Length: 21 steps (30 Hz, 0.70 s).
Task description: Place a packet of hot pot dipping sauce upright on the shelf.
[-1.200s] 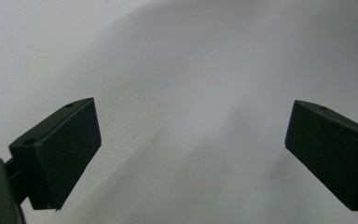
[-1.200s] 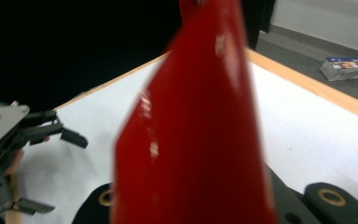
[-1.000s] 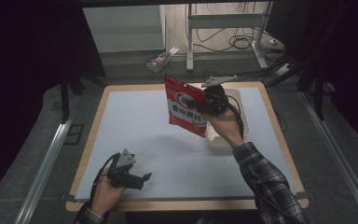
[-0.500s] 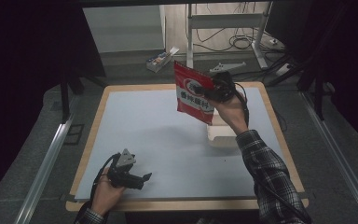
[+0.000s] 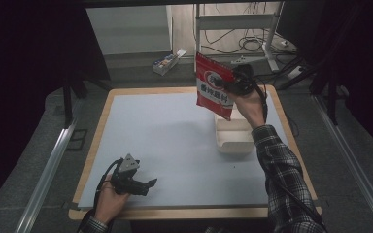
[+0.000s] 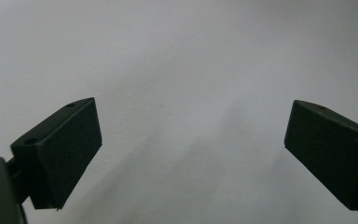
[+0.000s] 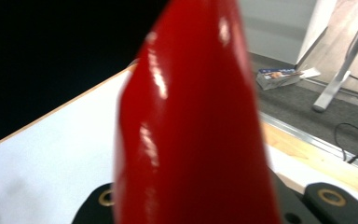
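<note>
A red snack bag (image 5: 214, 86) with white lettering hangs in the air above the far right of the table, and my right gripper (image 5: 237, 83) is shut on its right edge. In the right gripper view the glossy red bag (image 7: 191, 126) rises between the jaws and hides most of what lies ahead. Below the bag sits a white rectangular tray (image 5: 234, 137) on the pale mat (image 5: 165, 141). My left gripper (image 5: 145, 185) rests near the table's front left edge, held by a hand. Its two black fingers (image 6: 60, 149) stand wide apart, open over bare mat.
The wooden table edge (image 5: 184, 212) frames the mat. Beyond the far edge on the floor are a small box (image 5: 167, 61), a metal stand (image 5: 233, 29) and cables (image 5: 260, 46). A plaid sleeve (image 5: 286, 184) reaches along the right side.
My right gripper has carried the red bag rightward, away from me and a little higher, from left of the tray to above it. The left gripper has stayed where it was.
</note>
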{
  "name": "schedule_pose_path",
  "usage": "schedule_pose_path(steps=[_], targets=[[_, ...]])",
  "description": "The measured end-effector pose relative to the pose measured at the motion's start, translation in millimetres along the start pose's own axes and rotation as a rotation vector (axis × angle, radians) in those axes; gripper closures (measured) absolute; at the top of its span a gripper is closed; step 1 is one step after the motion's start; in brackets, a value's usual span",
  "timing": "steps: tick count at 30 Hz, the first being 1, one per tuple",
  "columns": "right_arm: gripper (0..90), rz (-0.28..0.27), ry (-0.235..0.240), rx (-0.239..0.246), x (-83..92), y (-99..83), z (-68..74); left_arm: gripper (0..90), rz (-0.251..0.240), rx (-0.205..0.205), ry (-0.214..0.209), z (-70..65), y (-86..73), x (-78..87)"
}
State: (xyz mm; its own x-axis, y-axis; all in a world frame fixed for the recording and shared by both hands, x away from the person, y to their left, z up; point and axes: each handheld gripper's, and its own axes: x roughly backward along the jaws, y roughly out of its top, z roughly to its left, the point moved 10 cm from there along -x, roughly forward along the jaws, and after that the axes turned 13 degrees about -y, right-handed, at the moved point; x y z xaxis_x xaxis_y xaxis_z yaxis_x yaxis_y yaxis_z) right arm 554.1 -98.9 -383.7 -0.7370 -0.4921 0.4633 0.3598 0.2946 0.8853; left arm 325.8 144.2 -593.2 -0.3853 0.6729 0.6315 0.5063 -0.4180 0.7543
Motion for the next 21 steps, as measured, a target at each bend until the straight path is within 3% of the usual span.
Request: schedule_pose_path(steps=[10, 21], targets=[[89.2, -0.010, -0.044, -0.026, -4.9, 0.6, -31.4, 3.6, 0.004, -0.001, -0.001, -0.1, -0.5, -0.4], [89.2, 0.003, -0.063, -0.051, -12.8, -13.7, -60.3, 3.5, 0.013, 0.000, -0.001, -0.1, -1.8, -1.2]])
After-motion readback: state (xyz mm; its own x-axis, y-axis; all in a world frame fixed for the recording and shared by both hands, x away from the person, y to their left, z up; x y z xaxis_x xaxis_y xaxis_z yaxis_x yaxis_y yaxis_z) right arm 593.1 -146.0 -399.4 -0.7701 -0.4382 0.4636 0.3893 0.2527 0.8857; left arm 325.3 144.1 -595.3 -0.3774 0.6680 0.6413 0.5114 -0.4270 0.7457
